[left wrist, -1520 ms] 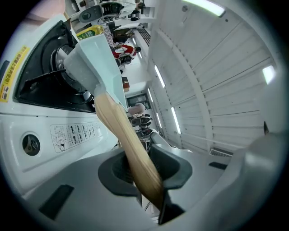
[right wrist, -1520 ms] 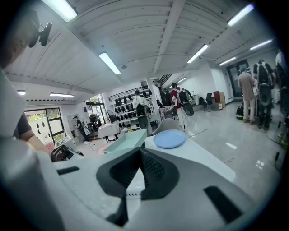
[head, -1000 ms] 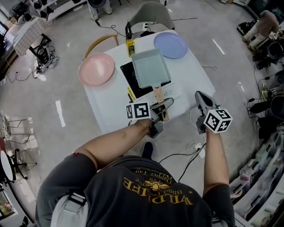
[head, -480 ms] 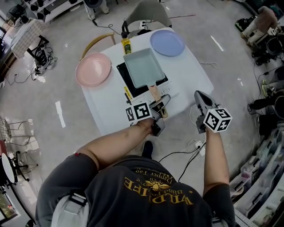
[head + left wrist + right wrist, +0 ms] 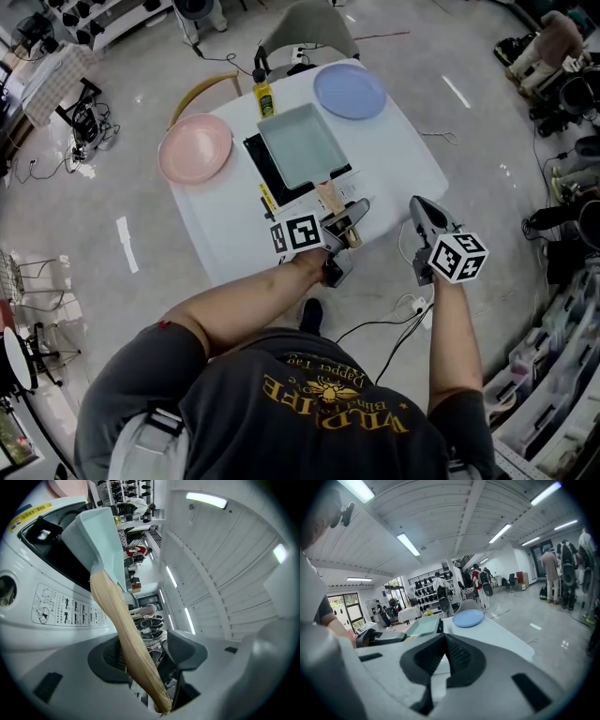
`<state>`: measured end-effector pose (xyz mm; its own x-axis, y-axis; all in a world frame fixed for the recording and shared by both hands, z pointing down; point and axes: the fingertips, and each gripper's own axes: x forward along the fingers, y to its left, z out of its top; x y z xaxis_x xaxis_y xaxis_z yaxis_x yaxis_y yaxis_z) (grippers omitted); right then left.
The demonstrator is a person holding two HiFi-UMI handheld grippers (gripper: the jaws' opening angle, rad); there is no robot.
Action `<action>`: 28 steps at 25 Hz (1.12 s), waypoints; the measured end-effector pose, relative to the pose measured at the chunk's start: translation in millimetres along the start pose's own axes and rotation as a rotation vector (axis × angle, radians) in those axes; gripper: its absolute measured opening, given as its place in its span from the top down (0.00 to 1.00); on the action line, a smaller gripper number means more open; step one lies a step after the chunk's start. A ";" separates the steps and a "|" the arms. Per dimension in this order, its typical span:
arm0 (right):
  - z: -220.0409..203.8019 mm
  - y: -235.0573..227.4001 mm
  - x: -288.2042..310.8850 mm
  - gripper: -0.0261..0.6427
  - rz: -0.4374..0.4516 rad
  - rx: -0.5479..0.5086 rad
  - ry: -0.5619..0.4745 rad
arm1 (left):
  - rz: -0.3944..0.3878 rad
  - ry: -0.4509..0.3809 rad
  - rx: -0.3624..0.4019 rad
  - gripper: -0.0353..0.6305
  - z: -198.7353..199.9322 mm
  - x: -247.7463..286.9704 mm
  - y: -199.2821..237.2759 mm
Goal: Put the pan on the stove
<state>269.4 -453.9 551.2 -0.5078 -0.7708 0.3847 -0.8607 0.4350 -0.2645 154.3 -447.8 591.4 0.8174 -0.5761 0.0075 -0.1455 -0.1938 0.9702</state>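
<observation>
**Pan set down, left tool letting go.** The pale green, rectangular pan (image 5: 300, 145) is being shown seated on the black stove (image 5: 255, 155) at the middle of the white table (image 5: 403, 159). Its wooden handle (image 5: 328, 195) is being pointed toward the person. The handle's long axis is in line with the left tool (image 5: 349, 219), so the pan lies straight ahead of that tool.

The left tool's jaws have just been opening. The handle is being left between them, against one pad and clear of the other. A straight pull back along the handle is judged to be the move called for next.

The right tool (image 5: 424, 214), farther from the pan, is being held just off the table's near corner, its jaws together on nothing.

Print on the stove's control panel (image 5: 65, 611) and on its yellow label (image 5: 29, 513) is too small to be read. "WILDLIFE" is being shown on the shirt (image 5: 309, 412).
</observation>
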 end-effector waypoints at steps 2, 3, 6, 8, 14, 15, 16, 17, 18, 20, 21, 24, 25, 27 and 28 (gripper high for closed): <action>0.5 -0.6 -1.8 0.96 -0.002 0.001 -0.001 | 0.005 0.013 0.004 0.53 -2.5 -0.1 -0.5; 0.9 -0.7 -2.2 0.96 -0.002 0.002 -0.001 | 0.012 0.022 0.006 0.51 -3.9 -0.3 0.3; 1.1 0.9 -1.7 0.96 0.002 0.005 -0.001 | 0.039 0.043 0.009 0.45 -6.3 -4.5 5.2; 0.2 2.7 -1.2 0.96 0.003 0.007 -0.002 | 0.057 0.046 0.011 0.42 -5.9 -10.5 9.1; 3.9 12.0 -6.0 0.96 -0.001 0.011 -0.018 | 0.105 0.055 0.032 0.39 2.1 -50.8 12.4; 6.2 13.9 -7.6 0.96 -0.003 0.011 -0.024 | 0.109 0.057 0.040 0.39 5.3 -59.8 11.0; 9.0 16.1 -9.5 0.96 -0.003 0.011 -0.032 | 0.112 0.059 0.051 0.39 9.0 -69.2 9.0; 12.3 18.7 -11.4 0.96 -0.004 0.011 -0.042 | 0.115 0.062 0.066 0.39 13.3 -78.8 6.3; 15.9 21.6 -13.1 0.96 -0.004 0.011 -0.052 | 0.118 0.067 0.087 0.40 18.1 -88.5 2.9; 23.3 28.9 -15.2 0.96 -0.003 0.011 -0.069 | 0.125 0.076 0.149 0.40 30.1 -107.9 -4.5; 27.0 33.4 -15.5 0.96 -0.001 0.009 -0.076 | 0.128 0.076 0.183 0.40 37.7 -117.5 -8.5; 39.5 49.1 -15.5 0.96 0.009 0.003 -0.099 | 0.115 0.062 0.279 0.42 66.2 -142.9 -24.5; 44.0 55.1 -15.5 0.96 0.013 0.001 -0.108 | 0.106 0.058 0.320 0.44 76.3 -150.0 -31.2; 52.7 67.7 -14.7 0.96 0.024 -0.002 -0.124 | 0.099 0.057 0.431 0.47 95.9 -163.3 -43.9; 56.8 74.2 -13.6 0.96 0.030 -0.006 -0.129 | 0.100 0.059 0.491 0.50 105.5 -169.4 -50.1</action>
<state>214.5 -437.6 476.2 -0.5250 -0.8106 0.2594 -0.8454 0.4614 -0.2692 -35.7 -424.3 516.0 0.8139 -0.5680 0.1223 -0.4586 -0.4987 0.7356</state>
